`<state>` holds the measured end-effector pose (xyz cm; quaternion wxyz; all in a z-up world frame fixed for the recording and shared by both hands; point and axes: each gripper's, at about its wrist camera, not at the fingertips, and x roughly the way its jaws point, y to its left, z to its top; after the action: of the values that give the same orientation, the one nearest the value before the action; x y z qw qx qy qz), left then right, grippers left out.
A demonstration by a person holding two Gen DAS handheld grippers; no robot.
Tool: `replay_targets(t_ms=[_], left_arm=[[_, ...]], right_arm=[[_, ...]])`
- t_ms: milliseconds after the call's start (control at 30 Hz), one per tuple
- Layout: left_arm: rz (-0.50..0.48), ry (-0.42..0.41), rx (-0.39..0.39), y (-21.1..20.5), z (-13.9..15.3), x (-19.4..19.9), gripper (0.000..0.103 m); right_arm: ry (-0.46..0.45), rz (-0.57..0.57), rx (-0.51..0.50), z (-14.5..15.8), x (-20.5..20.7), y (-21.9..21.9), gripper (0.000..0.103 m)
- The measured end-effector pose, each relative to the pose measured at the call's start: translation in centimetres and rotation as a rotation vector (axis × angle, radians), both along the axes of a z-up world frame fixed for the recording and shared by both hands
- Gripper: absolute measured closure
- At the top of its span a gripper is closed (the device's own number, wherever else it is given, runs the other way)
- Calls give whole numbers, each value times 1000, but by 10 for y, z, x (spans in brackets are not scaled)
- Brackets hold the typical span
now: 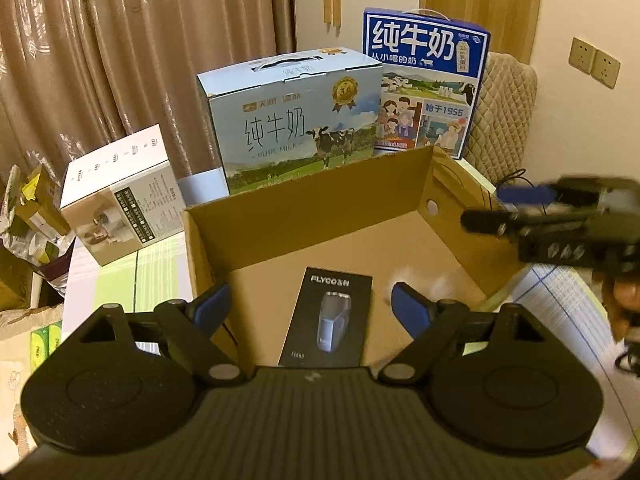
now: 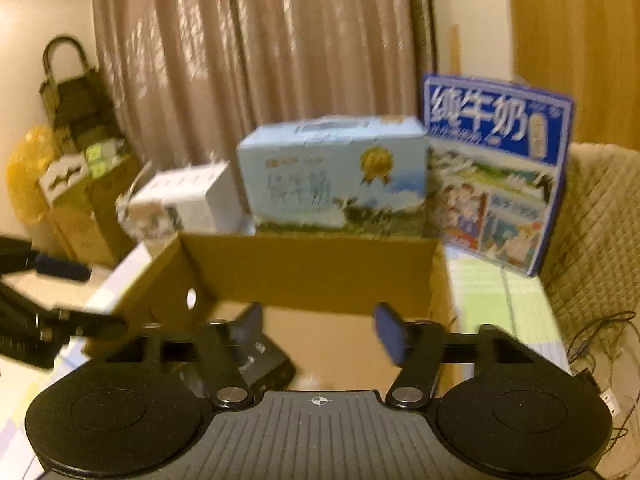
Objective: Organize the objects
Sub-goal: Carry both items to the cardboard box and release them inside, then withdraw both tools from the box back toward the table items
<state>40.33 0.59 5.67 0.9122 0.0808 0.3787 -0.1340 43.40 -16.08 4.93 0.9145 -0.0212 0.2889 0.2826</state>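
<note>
In the carton (image 1: 320, 216), shaver box (image 1: 326, 316) lies flat — between released left tongs (image 1: 312, 304).

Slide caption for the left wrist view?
Open left gripper above a black shaver box lying flat in the cardboard box; milk cartons behind.

a home room: drawn curtains (image 1: 120, 60), quilted chair (image 1: 500, 112), milk cartons (image 1: 296, 120).

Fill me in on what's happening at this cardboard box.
A person holds a gripper in each hand over an open cardboard box. A black shaver box lies flat on its floor. The left gripper and the right gripper are both open and hold nothing. Two milk cartons stand behind the box.
</note>
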Motion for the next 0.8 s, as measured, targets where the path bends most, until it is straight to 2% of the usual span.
replay_targets(t_ms=[200,367,467,533,733,800], left_arm=[[17,-8,-24,9,-1,-39,15],[56,-3,-84,19,0,-85,9],[77,-11,-91,24,2,-117,5],[93,-18,-94,26,4,-140,1],[126,-23,-109,31,3,-204,1],[128,-17,-115,30,-1,-222,1]], right_arm=[[-10,-17,-3,23,-32,-17,41],[-3,-1,-2,37,-83,-28,41],[-7,19,15,43,-120,-35,41],[-5,23,27,44,-142,-40,41],[-17,43,-12,28,-220,-59,41],[-9,36,-13,23,-231,-63,41]])
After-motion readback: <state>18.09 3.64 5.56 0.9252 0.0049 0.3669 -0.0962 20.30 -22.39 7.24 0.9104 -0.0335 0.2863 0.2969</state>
